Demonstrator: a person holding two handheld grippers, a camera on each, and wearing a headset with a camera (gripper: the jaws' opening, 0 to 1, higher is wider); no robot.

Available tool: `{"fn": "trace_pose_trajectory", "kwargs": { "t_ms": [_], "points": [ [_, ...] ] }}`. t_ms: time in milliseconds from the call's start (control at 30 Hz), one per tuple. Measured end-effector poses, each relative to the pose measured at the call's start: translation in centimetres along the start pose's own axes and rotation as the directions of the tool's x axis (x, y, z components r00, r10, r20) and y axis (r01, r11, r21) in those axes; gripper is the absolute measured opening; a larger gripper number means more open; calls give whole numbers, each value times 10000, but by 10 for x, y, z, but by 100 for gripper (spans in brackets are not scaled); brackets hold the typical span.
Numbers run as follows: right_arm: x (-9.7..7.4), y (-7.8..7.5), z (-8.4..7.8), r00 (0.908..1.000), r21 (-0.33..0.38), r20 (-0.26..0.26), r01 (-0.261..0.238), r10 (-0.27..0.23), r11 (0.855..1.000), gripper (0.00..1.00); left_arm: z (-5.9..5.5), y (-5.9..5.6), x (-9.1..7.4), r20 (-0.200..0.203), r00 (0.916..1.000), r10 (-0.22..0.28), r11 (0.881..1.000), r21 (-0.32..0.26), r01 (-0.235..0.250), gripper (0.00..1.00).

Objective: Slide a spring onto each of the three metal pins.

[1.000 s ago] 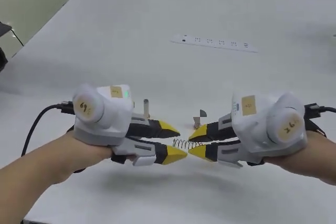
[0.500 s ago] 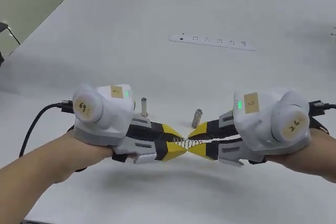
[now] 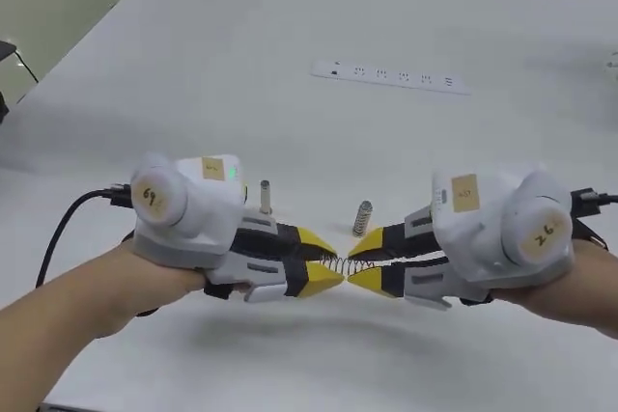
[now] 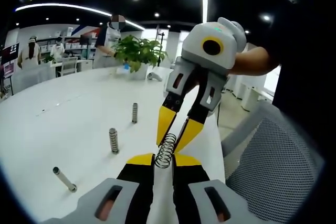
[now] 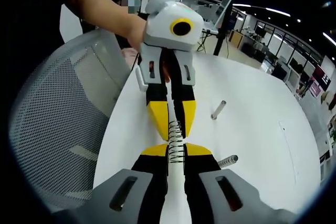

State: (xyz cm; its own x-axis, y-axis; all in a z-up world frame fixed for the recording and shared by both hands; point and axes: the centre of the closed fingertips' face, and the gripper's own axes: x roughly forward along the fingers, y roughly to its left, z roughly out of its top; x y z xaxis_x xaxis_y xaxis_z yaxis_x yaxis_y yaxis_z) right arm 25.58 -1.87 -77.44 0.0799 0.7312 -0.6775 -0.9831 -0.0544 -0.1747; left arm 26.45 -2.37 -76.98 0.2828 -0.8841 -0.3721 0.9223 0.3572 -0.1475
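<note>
Spring (image 3: 341, 263) is clamped at both ends by left gripper (image 3: 332, 260) and right gripper (image 3: 353, 264) | pin (image 3: 265, 197) seen at 10 o'clock.

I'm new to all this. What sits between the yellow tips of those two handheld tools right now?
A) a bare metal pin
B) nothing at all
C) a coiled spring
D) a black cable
C: a coiled spring bridges the gap, with the left gripper shut on one end and the right gripper shut on the other.
</note>
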Motion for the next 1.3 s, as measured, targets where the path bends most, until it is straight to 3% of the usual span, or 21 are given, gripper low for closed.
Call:
{"fn": "trace_pose_trajectory", "kwargs": {
  "t_ms": [533,833,1100,1300],
  "points": [
    [0,0,1,10000,-43,-6,-58,58,10000,8,1,-1,-2,-26,10000,-86,9996,275,86,3],
    [-1,1,1,10000,350,38,-58,56,9994,8,3,-4,-3,-49,9998,-209,9994,289,210,2],
    [-5,5,-9,9999,502,-101,-119,124,9987,10,1,-8,-2,-130,9992,-365,9990,248,368,2],
    [-9,4,-18,9999,811,-110,-12,20,9967,11,6,-11,-1,60,9983,-576,9983,118,575,2]
  ]
}}
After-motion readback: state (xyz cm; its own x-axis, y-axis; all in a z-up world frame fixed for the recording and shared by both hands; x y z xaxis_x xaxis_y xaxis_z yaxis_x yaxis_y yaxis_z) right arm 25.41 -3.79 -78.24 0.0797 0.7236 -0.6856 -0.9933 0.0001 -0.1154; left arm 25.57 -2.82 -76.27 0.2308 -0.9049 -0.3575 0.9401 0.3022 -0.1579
